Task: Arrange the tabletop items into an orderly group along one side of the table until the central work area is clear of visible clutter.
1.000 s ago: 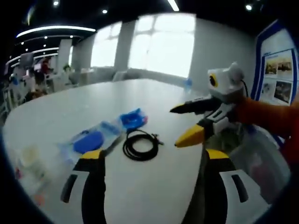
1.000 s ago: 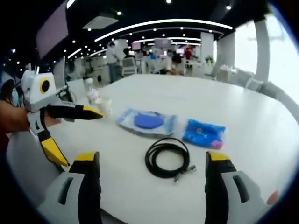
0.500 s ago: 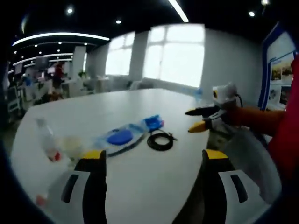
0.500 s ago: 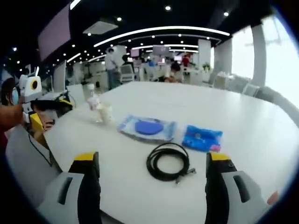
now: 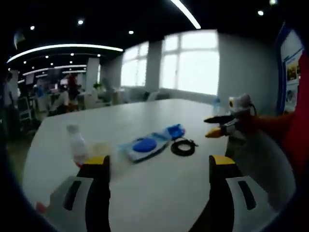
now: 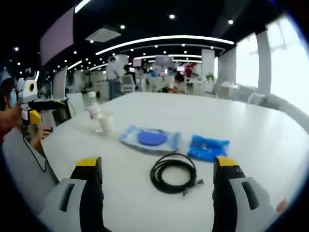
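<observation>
Right gripper [image 6: 157, 193] — jaws wide apart, empty — has the coiled cable [image 6: 174, 174] just ahead between them; left gripper [image 5: 157, 186], likewise spread and empty, stands farther off.

Coiled black cable [image 6: 173, 174] (flat, mid-table)

The bottle [image 5: 76, 145] and cup [image 5: 101, 150] are smeared by blur in the left gripper view; the distant people [image 6: 116, 72] beyond the desk [image 6: 231, 116] are too small to make out.
</observation>
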